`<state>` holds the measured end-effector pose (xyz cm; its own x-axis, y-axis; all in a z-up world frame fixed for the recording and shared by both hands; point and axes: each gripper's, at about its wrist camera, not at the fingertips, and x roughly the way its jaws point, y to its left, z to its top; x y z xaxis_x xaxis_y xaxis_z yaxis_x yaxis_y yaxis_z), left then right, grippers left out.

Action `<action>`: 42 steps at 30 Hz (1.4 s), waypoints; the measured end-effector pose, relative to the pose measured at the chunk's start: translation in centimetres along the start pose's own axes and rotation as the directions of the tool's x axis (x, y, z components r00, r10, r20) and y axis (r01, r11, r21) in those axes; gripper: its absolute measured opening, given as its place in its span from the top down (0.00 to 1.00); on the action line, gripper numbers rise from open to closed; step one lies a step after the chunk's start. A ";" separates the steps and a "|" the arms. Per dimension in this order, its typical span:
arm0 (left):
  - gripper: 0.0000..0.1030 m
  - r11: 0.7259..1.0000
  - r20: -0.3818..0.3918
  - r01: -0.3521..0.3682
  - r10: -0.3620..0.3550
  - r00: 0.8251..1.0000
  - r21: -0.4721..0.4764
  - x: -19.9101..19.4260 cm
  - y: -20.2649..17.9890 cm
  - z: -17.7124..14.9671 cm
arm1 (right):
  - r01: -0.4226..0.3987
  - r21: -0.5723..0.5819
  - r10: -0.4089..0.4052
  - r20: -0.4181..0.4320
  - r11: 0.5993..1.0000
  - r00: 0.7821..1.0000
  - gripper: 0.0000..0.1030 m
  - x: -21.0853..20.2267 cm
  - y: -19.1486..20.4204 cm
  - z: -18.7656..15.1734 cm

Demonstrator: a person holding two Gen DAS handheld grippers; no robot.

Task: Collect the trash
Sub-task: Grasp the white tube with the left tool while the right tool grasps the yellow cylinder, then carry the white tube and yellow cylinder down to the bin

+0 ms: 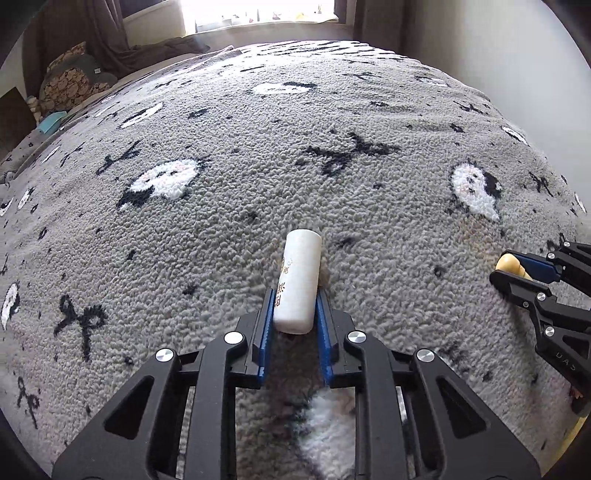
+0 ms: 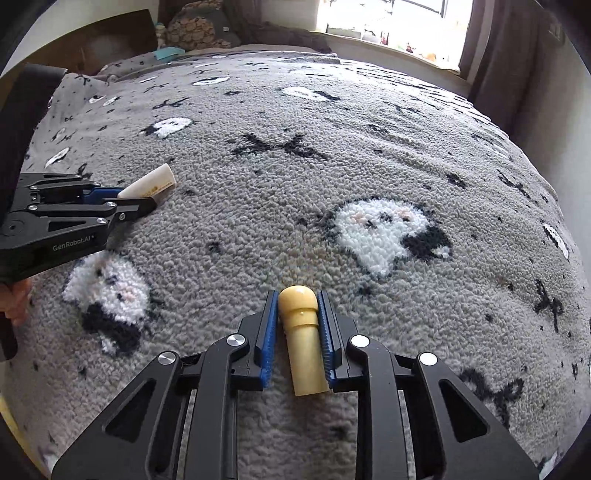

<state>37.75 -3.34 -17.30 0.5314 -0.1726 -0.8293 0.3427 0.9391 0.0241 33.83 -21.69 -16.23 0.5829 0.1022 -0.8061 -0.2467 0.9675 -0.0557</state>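
Left gripper (image 1: 294,306): jaws clenched on a white cylindrical bottle (image 1: 298,280) bearing gold print. The blue pads press the near half of the bottle from both sides; its far end projects beyond the jaws, over the blanket (image 1: 229,147). Whether the bottle touches the blanket cannot be told.

Right gripper (image 2: 298,314): jaws clenched on a small yellow bottle (image 2: 302,339) with a rounded cap. The cap sits level with the jaw tips; the body runs back between the pads toward the camera.

In the left wrist view the right gripper (image 1: 511,271) appears at the right edge, the yellow cap showing at its tip. In the right wrist view the left gripper (image 2: 142,197) sits at the left, the white bottle (image 2: 149,182) projecting from it.

Surface: a bed covered with a grey fleece blanket (image 2: 369,147) patterned with white dog heads and black bows. A window (image 1: 258,11) lies at the far side.
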 end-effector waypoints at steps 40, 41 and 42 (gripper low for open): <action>0.82 0.991 0.300 0.021 -0.059 0.952 0.129 -28.5 -13.3 -17.5 | 0.016 0.034 -0.027 0.334 0.999 0.942 0.78 -27.0 1.9 -15.2; 0.82 0.991 0.296 0.031 -0.068 0.953 0.128 -28.6 -13.5 -18.4 | 0.012 0.033 -0.023 0.333 0.999 0.943 0.78 -27.1 2.1 -16.0; 0.82 0.992 0.293 0.037 -0.072 0.953 0.125 -28.5 -13.6 -19.2 | 0.008 0.033 -0.019 0.331 0.999 0.944 0.78 -27.2 2.2 -16.7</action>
<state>3.04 -5.46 -4.73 0.7088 -0.3196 -0.6289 0.4561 0.8877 0.0629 4.48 -26.17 -4.26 0.8106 0.1550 -0.5647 -0.2166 0.9753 -0.0432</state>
